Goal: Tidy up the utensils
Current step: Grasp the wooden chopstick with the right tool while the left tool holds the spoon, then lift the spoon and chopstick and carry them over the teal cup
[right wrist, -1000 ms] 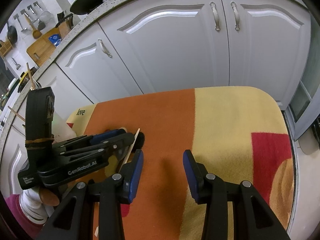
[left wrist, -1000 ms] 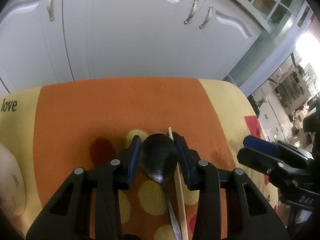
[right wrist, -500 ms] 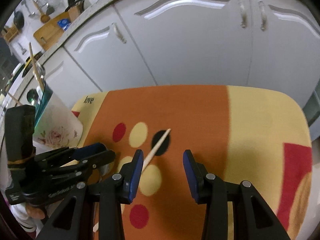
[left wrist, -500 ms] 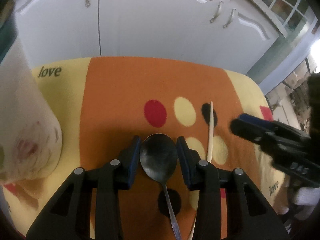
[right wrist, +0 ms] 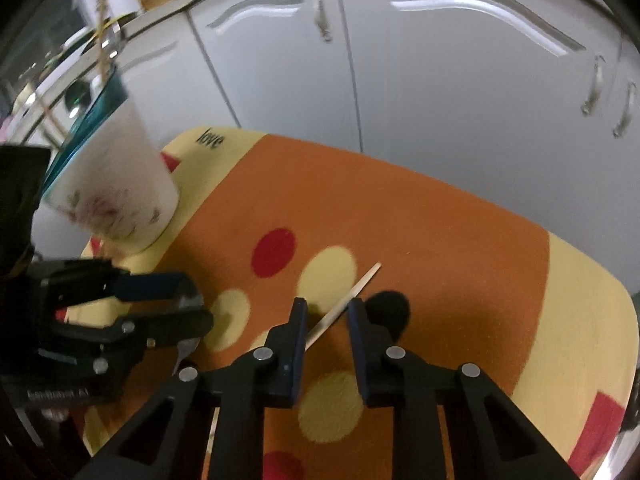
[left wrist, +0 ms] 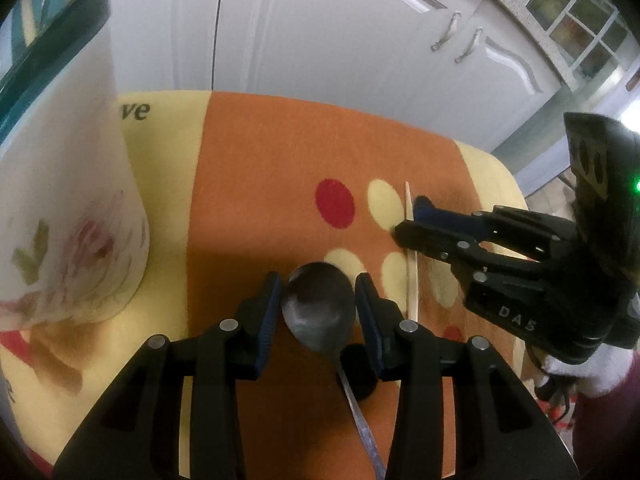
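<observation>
Your left gripper (left wrist: 316, 300) holds a dark metal spoon (left wrist: 318, 312) by its bowl. The bowl fills the gap between the two blue pads, and the handle runs back under the tool toward you. The log has these jaws easing apart at this moment, yet both pads appear to touch the bowl's edges. Off to the left of this gripper, well apart, stands a white floral utensil cup (left wrist: 68, 216) with a teal rim, resting on the orange and yellow spotted cloth (left wrist: 280, 152).

Your right gripper (right wrist: 326, 320) is closing. A pale wooden chopstick (right wrist: 344, 306) lies on the cloth and crosses slantwise between its fingers, tip pointing ahead and to the right. The pads do not yet press on it: bare cloth shows on either side of the stick. From the left camera, this gripper sits just right of the spoon, with the chopstick running along its fingertips.

White cabinet doors (right wrist: 440, 80) stand beyond the cloth.
</observation>
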